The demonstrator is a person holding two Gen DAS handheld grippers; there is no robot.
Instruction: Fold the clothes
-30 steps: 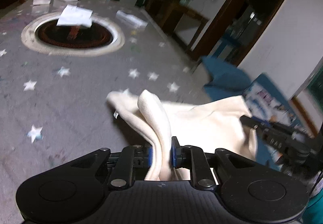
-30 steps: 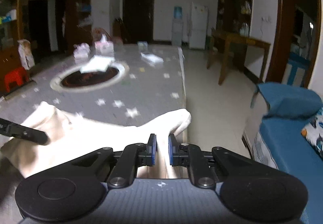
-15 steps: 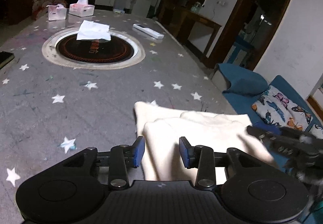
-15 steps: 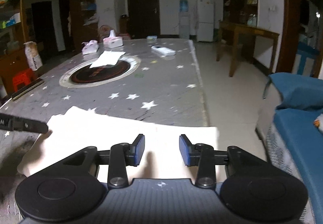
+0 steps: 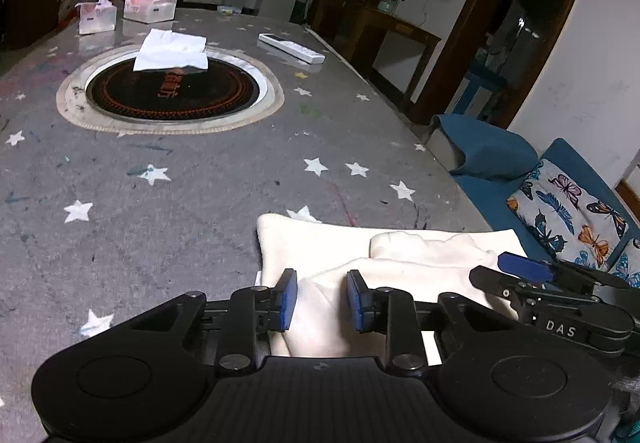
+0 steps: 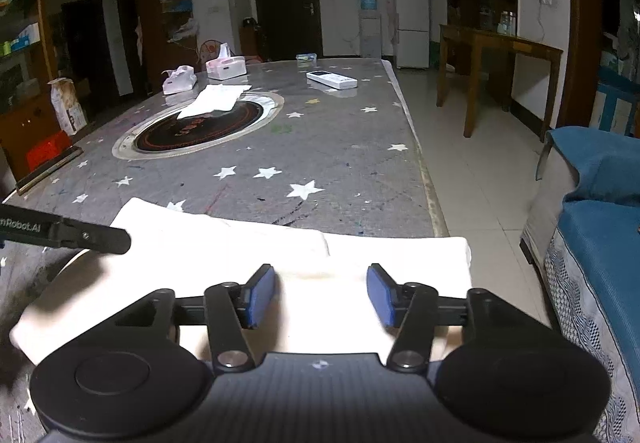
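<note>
A cream garment (image 5: 328, 243) lies folded flat at the near edge of the grey star-patterned table (image 5: 200, 171). It also shows in the right wrist view (image 6: 248, 243). My left gripper (image 5: 321, 299) is open just above the garment's near left part, holding nothing. My right gripper (image 6: 321, 293) is open wide above the garment's near right part, empty. The right gripper shows in the left wrist view (image 5: 532, 275), and the left gripper's finger shows in the right wrist view (image 6: 80, 235).
A round black hotplate (image 5: 172, 87) with a white cloth (image 5: 172, 51) on it sits mid-table. Tissue boxes (image 5: 150, 5) and a remote (image 5: 290, 47) lie farther back. A blue sofa (image 6: 600, 211) stands right of the table's edge (image 6: 424, 179).
Both grippers let go of the garment, which dropped flat onto the table. The jaws opened, and the right ones have since opened wider. Both grippers have pulled back slightly.
</note>
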